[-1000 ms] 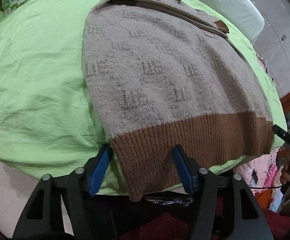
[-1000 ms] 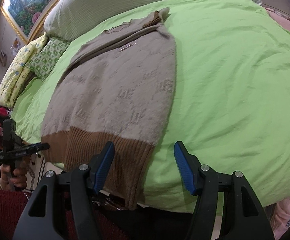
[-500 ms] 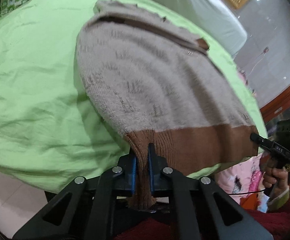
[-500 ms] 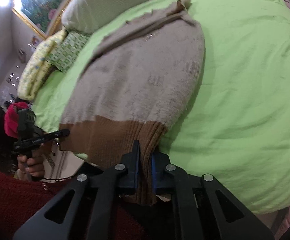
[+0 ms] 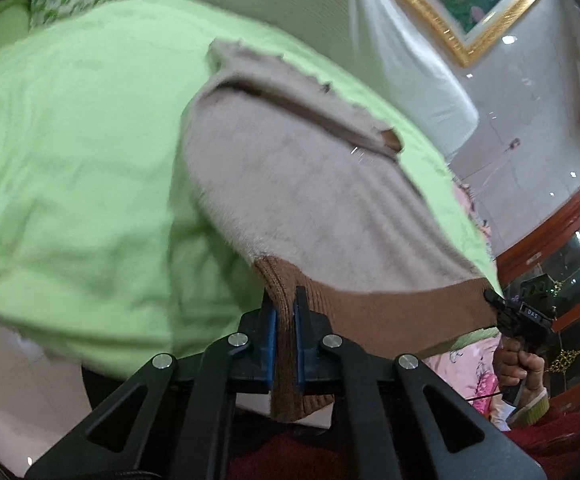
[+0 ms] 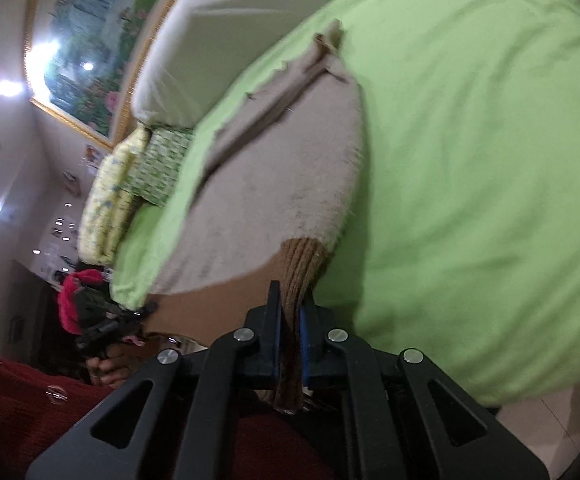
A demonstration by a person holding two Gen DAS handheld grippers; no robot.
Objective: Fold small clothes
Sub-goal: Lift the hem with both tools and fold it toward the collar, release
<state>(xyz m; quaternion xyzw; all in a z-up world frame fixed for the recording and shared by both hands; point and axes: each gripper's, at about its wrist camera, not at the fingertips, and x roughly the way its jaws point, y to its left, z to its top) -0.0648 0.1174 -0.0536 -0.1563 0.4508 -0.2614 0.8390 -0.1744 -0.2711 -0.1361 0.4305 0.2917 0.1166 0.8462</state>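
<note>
A beige knit sweater point(image 5: 310, 200) with a brown ribbed hem point(image 5: 370, 312) lies on a green bedsheet point(image 5: 70, 160), its neck end away from me. My left gripper point(image 5: 284, 312) is shut on the hem's left corner and lifts it off the bed. My right gripper point(image 6: 290, 312) is shut on the hem's right corner point(image 6: 302, 264), also raised. The sweater point(image 6: 274, 184) stretches between both grippers. The right gripper also shows at the right of the left wrist view point(image 5: 502, 308), the left gripper at the left of the right wrist view point(image 6: 146, 310).
The green sheet point(image 6: 470, 160) covers a bed with a white headboard cushion point(image 5: 330, 20) and patterned pillows point(image 6: 138, 176) at the far end. A framed painting point(image 6: 102, 40) hangs on the wall. Pink bedding point(image 5: 474, 364) and a wooden cabinet point(image 5: 570, 248) stand to the right.
Both grippers closed on the hem corners, then lifted them up off the bed edge. The views tilted upward toward the headboard and wall.
</note>
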